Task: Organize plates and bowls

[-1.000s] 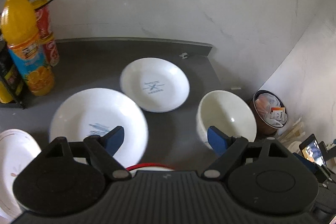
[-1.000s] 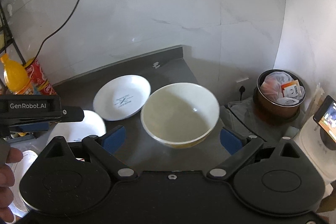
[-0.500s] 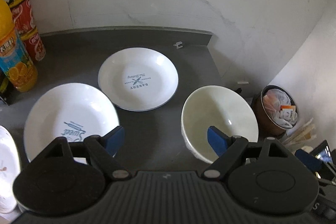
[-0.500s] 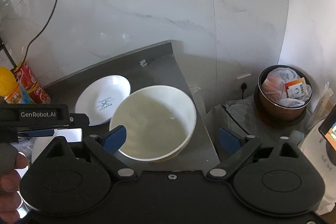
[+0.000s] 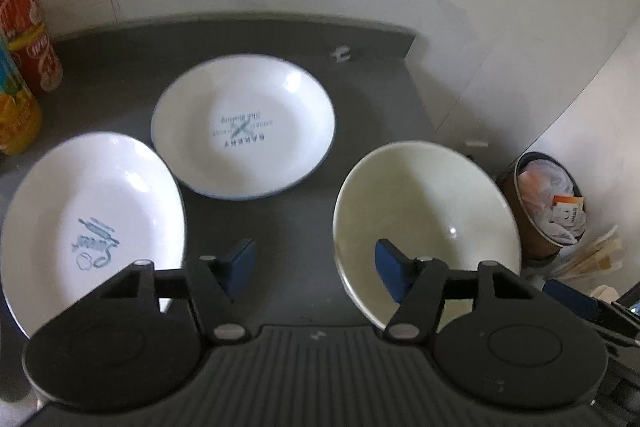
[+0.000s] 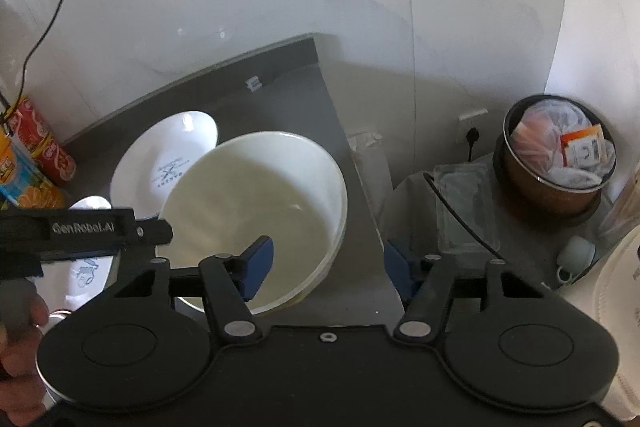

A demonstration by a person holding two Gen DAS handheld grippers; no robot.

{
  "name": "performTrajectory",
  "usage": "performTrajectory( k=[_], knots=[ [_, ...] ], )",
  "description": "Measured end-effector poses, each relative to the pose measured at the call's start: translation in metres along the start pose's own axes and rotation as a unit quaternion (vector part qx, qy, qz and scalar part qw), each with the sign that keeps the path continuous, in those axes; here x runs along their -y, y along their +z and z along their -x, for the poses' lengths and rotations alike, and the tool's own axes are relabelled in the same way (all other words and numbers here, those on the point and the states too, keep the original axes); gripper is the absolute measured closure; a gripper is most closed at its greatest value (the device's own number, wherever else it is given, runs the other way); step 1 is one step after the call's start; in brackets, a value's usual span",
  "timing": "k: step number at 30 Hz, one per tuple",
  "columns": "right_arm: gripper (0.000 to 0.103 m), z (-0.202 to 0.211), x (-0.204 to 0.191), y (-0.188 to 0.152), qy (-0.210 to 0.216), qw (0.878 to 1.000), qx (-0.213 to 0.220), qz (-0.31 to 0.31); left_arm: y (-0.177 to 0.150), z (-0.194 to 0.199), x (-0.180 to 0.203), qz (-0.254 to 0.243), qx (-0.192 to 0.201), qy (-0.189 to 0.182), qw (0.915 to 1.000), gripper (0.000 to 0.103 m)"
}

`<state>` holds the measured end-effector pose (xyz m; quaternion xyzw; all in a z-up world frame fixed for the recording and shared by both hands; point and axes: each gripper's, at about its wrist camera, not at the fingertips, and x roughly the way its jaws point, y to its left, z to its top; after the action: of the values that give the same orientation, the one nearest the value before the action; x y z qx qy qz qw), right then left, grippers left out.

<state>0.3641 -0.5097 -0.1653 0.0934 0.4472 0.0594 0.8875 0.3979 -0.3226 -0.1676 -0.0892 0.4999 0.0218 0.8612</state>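
Observation:
Three dishes sit on the dark grey counter [image 5: 280, 223]. A white plate printed "Bakery" [image 5: 244, 135] lies at the back, a white plate printed "Sweet" [image 5: 92, 227] front left, and a cream bowl [image 5: 428, 223] front right near the counter's right edge. My left gripper [image 5: 316, 267] hovers open over bare counter between the Sweet plate and the bowl, holding nothing. My right gripper [image 6: 328, 265] is open low over the bowl [image 6: 260, 211]. Its left fingertip shows over the bowl's inside and its right fingertip beyond the rim, and contact cannot be told.
A brown bin with a bagged liner [image 6: 560, 155] stands on the floor to the right, below the counter edge. A red can [image 5: 28, 27] and an orange juice bottle [image 5: 16, 115] stand at the back left. A small white clip [image 5: 340, 53] lies by the wall. A person's hand [image 6: 20, 327] holds the left gripper.
Both grippers' jaws have narrowed partway. The left gripper has come closer to the dishes. The right gripper has shifted right and lower, so the bowl's right rim now sits between its fingers.

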Motion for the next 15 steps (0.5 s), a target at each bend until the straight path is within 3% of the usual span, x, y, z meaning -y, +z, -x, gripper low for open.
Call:
performTrajectory(
  k=[7, 11, 13, 15],
  knots=[
    [0.057, -0.013, 0.0, 0.001, 0.001, 1.0, -0.016, 0.003, 0.0, -0.017, -0.003, 0.007, -0.017, -0.001, 0.9998, 0.059],
    [0.057, -0.022, -0.003, 0.004, -0.001, 1.0, -0.022, 0.012, 0.006, -0.027, -0.002, 0.022, -0.027, -0.009, 0.9994, 0.061],
    [0.058, -0.027, -0.004, 0.005, -0.005, 1.0, -0.025, 0.01, 0.01, -0.033, 0.002, 0.015, -0.028, -0.007, 0.9995, 0.071],
    [0.066, -0.032, -0.006, 0.005, -0.006, 0.999, -0.03, 0.012, 0.012, -0.037, 0.0, 0.025, -0.035, -0.009, 0.999, 0.081]
  ],
)
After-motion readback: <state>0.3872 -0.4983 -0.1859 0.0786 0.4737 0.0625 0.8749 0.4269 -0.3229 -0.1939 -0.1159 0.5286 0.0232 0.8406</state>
